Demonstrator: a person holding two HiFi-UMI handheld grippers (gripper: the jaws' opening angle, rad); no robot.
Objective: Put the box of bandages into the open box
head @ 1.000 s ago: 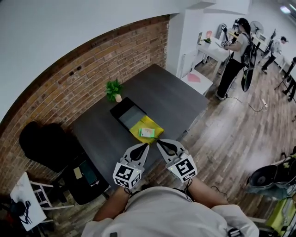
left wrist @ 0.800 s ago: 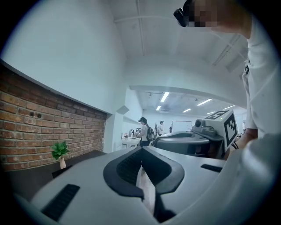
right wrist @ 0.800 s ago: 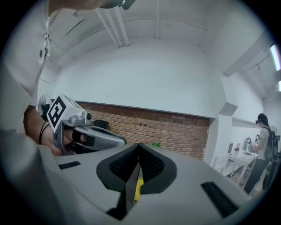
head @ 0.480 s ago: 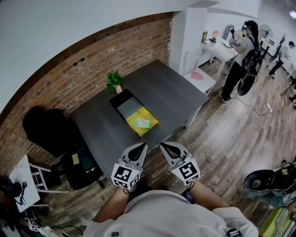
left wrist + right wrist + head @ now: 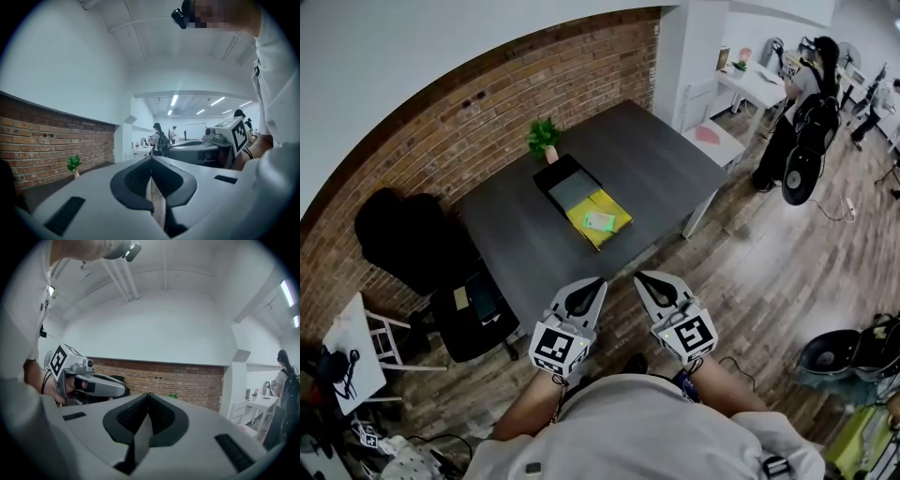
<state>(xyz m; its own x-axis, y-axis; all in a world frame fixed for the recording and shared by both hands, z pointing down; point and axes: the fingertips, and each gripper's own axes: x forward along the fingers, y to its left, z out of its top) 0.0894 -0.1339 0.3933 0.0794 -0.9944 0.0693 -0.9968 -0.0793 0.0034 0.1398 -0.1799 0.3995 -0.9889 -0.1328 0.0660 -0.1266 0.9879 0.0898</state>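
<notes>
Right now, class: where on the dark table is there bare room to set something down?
Bare: the table's right half, from the open box to the corner near the white side table; also the left part toward the black chair. Crowded: the middle line of plant, open box and yellow sheet bearing the bandage box.

Bandage box [image 5: 599,221] apparently green-white; open box [image 5: 551,172] black.

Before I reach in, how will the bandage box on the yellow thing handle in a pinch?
The bandage box looks small, flat and carton-like, so probably light and stiff but crushable if squeezed hard. Lying flat on the yellow surface, it should slide rather than roll or tip if nudged.
</notes>
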